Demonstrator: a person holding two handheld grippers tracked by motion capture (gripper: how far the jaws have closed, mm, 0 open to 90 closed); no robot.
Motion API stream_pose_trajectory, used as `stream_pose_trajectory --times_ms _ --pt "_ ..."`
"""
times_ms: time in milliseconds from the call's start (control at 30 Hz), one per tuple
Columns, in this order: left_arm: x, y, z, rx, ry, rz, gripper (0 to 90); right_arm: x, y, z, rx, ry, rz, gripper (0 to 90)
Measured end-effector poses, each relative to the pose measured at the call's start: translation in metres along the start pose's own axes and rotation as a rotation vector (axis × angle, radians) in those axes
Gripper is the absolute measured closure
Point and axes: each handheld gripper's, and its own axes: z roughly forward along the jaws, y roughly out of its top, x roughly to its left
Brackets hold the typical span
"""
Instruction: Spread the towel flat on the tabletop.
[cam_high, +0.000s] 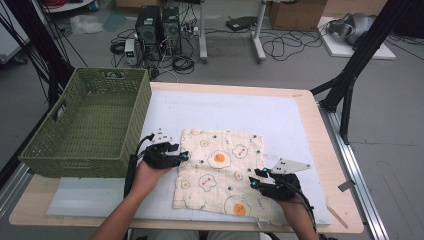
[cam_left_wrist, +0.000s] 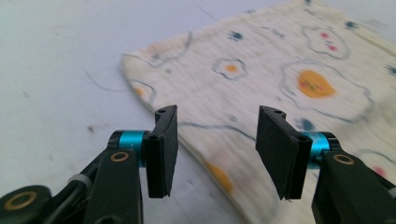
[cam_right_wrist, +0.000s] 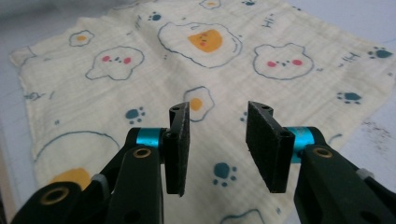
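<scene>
We look down on a pale wooden table (cam_high: 320, 125) covered by a large white mat (cam_high: 240, 112). At the table's left end stands a green woven basket (cam_high: 90, 125), its near wall just beside the person's left hand.

In the middle of the mat, toward the near edge, lies a cream cloth (cam_high: 220, 172) printed with fried eggs, small faces and paw marks. It is spread almost flat, with its near right corner slightly rumpled close to the table's edge.

The left gripper (cam_high: 181, 157) sits at the cloth's left edge, pointing toward the cloth. In the left gripper view we see its jaws standing apart with nothing between them; the cloth's (cam_left_wrist: 280, 79) curved left edge runs below the gap, and the pads do not press on it.

The right gripper (cam_high: 255, 179) sits over the cloth's near right part, pointing toward the left. In the right gripper view we see its jaws parted too, with a clear gap and nothing held; the cloth (cam_right_wrist: 210, 60) lies flat beneath and beyond them, a small egg print showing just past the left pad.

Both of the person's forearms come in from the near edge.
</scene>
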Motion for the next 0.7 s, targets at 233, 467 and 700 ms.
stream_pose_trajectory --times_ms 233,467,700 --pt "0.014 0.019 0.024 0.016 0.085 -0.036 50.4 -0.006 -0.002 -0.004 -0.003 -0.019 0.013 59.2" --pt "0.018 0.030 0.048 0.087 0.127 0.007 54.1 -0.016 -0.003 -0.003 0.000 -0.049 0.026 58.1" --pt "0.013 0.027 0.057 0.144 0.172 0.093 88.4 -0.032 0.002 0.002 -0.004 -0.094 0.044 57.9"
